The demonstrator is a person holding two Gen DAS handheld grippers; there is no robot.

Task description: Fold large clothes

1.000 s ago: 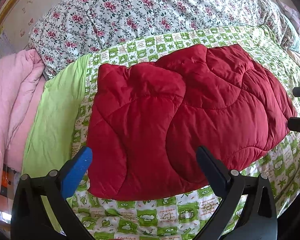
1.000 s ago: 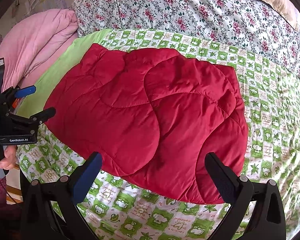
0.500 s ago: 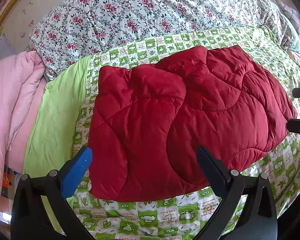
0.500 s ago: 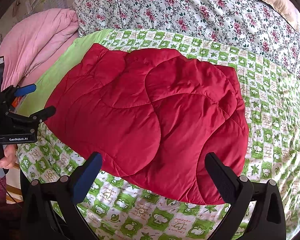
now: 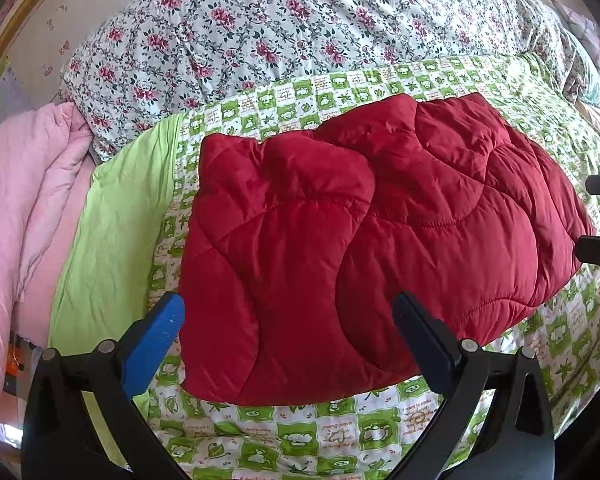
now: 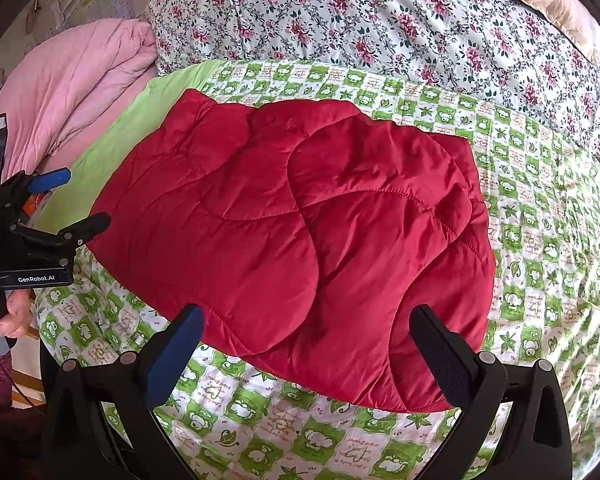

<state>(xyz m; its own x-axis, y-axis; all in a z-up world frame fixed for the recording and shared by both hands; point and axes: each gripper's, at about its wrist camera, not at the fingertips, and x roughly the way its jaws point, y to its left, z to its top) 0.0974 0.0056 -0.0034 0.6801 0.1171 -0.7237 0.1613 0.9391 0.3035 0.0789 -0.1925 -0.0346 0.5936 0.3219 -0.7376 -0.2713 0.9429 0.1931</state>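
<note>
Red quilted jacket [image 5: 364,248] folded flat on green checked bedspread [image 6: 540,208], near edge closest. Left gripper [image 5: 288,328] and right gripper [image 6: 308,336] both spread wide, gripping nothing. Best: pinch both near corners evenly, lift together, fold away squarely.

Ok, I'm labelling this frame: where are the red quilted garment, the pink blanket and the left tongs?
red quilted garment [image 6: 300,232]: right wrist view, middle of its top panel.
pink blanket [image 6: 80,92]: right wrist view, on its bunched folds.
left tongs [image 5: 288,320]: left wrist view, midway between the open tips.
</note>
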